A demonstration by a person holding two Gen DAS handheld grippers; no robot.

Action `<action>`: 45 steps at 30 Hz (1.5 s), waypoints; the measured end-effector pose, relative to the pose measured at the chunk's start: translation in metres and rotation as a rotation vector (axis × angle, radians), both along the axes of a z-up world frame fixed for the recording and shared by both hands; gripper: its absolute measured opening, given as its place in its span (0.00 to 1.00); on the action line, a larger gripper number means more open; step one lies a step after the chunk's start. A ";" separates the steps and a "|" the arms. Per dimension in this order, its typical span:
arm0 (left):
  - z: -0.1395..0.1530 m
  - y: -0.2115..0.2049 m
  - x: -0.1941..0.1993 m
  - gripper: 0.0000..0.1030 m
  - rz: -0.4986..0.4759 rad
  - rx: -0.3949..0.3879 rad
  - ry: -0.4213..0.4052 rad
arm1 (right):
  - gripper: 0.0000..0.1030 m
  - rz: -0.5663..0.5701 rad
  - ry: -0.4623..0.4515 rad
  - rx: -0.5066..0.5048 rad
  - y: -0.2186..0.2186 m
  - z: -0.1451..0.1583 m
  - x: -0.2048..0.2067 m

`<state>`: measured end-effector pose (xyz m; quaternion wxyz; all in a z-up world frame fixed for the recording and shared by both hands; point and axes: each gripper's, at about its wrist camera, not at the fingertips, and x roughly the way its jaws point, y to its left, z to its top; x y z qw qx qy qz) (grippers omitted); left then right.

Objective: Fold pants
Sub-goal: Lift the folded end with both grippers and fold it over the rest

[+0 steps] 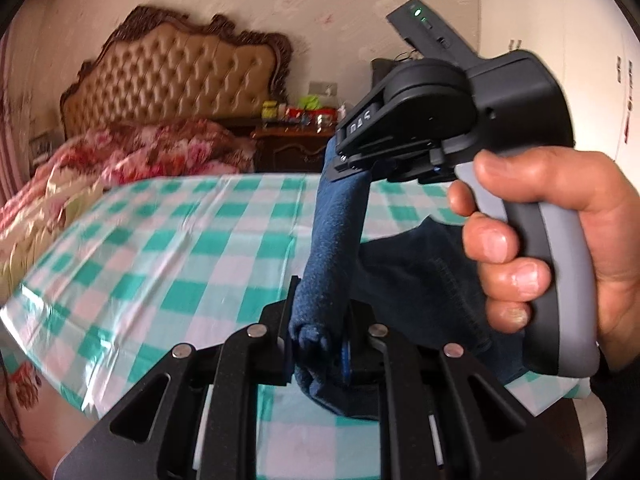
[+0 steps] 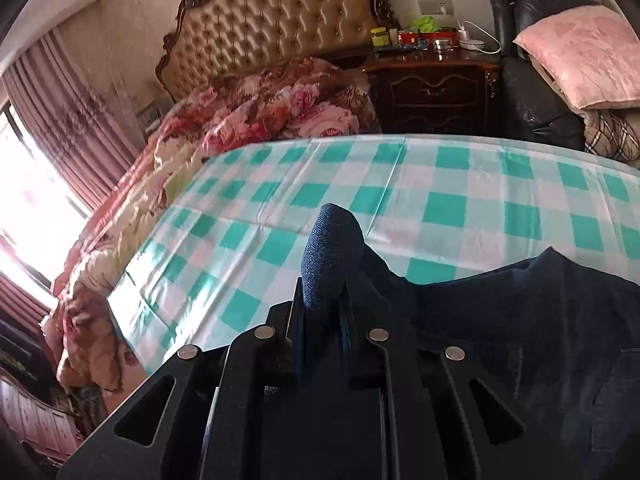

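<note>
Green-and-white checked sheeting [image 2: 440, 200] covers the bed, with a tufted headboard [image 2: 280, 20] and a floral quilt [image 2: 260, 116] toward the upper left of the frame. Dark blue pants [image 1: 332, 248] are lifted off the sheet at centre, stretched between the two tools. Left gripper [image 1: 320, 344] fingers are clamped on one bunched edge; right gripper [image 2: 320, 300] fingers pinch another fold, the rest draping lower right. A hand [image 1: 560, 240] grips the right tool's handle.

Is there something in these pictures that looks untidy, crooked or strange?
Only the far end of the bed: the floral quilt lies crumpled in a heap below the headboard, spilling toward the window side. The checked sheet is smooth, and both grippers hold the pants normally.
</note>
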<state>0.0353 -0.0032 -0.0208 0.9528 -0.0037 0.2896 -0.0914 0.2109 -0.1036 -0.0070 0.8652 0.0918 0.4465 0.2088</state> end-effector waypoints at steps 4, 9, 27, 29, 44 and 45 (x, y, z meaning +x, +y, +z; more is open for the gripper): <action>0.027 -0.036 -0.006 0.15 -0.061 0.038 -0.078 | 0.13 -0.008 0.008 0.073 -0.039 0.016 0.005; 0.051 -0.093 -0.016 0.15 -0.161 0.079 -0.167 | 0.13 -0.026 0.007 0.145 -0.100 0.034 0.006; 0.011 -0.314 -0.051 0.13 -0.522 0.158 -0.189 | 0.13 -0.262 0.038 0.123 -0.315 -0.006 -0.027; 0.001 -0.329 -0.053 0.13 -0.547 0.172 -0.185 | 0.13 -0.276 0.042 0.113 -0.329 -0.015 -0.028; -0.089 -0.400 -0.054 0.35 -0.618 0.349 -0.126 | 0.15 -0.298 0.071 -0.159 -0.365 -0.094 -0.025; -0.092 -0.399 -0.054 0.35 -0.618 0.353 -0.120 | 0.16 -0.295 0.067 -0.170 -0.365 -0.094 -0.026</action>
